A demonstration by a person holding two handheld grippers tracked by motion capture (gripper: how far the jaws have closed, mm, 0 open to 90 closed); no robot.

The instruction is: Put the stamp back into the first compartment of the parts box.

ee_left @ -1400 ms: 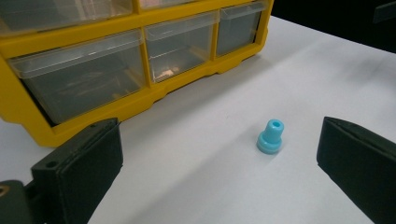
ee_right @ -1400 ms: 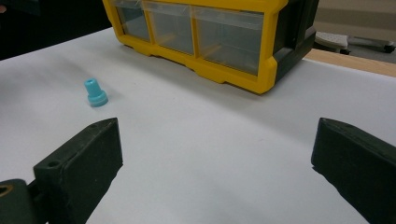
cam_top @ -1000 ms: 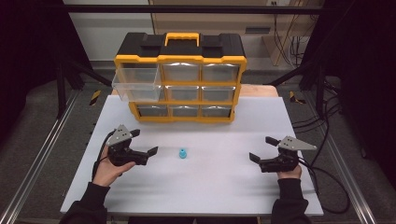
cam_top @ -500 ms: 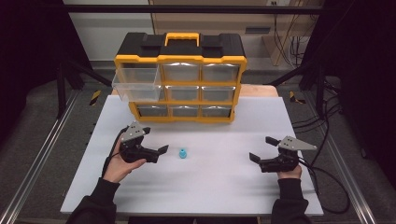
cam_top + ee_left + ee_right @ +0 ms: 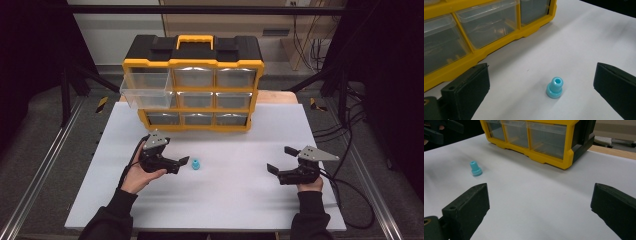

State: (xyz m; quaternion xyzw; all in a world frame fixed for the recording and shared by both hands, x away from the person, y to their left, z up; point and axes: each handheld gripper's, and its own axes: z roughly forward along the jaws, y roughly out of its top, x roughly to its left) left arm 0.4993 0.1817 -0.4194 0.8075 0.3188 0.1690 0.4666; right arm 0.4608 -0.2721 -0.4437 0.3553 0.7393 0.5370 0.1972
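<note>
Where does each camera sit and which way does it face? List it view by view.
High view: above the person's side, looking forward and down on the white table; both forearms, left gripper and right gripper show.
Left gripper view: on that gripper, looking between its open jaws at the small blue plastic stopper.
Right gripper view: on that gripper, low over the table, its open jaws in front.
Shared: all views show the stopper and the yellow and black drawer organiser.

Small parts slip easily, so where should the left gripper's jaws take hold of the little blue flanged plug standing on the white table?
Probably the narrow upper neck of the small blue plug, approached level from its left by the left gripper: it stands upright, flange down.
</note>
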